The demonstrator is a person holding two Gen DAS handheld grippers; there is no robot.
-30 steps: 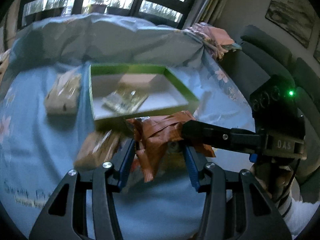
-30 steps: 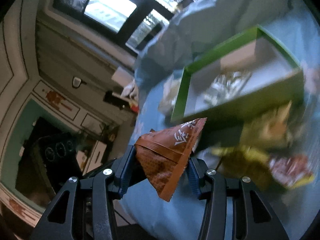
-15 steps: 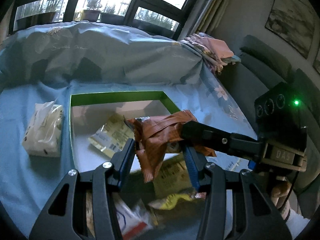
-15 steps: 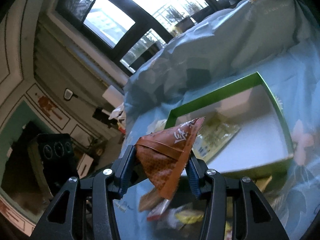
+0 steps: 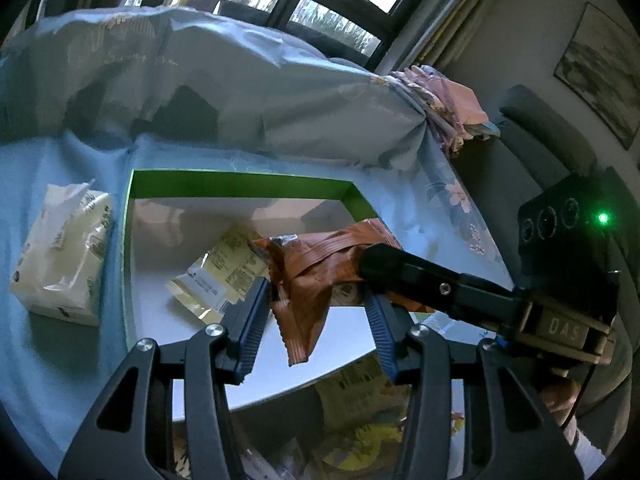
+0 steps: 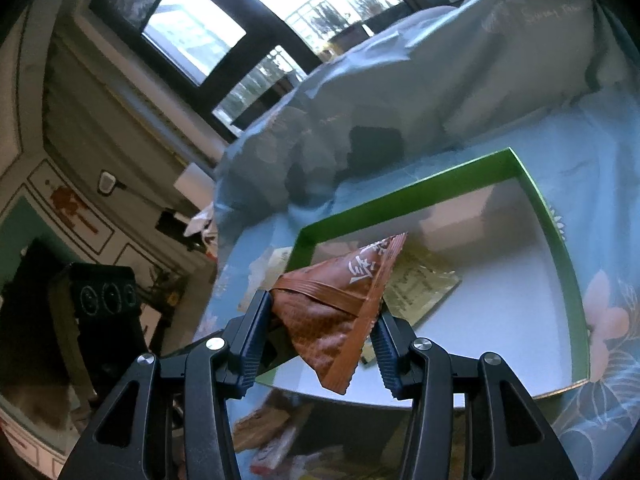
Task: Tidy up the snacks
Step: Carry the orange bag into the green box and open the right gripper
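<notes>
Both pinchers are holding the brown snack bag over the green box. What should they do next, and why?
Probably lower the brown snack bag a little into the green box, then let go. Left gripper and right gripper both clamp it above the white floor, beside the yellow packet.

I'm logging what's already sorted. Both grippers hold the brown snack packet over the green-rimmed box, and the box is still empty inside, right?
Not quite: the green-rimmed box is not empty. A pale yellow packet already lies on its white floor, as the left wrist view shows. The rest holds: the left gripper and right gripper both clamp the brown snack packet above it.
</notes>
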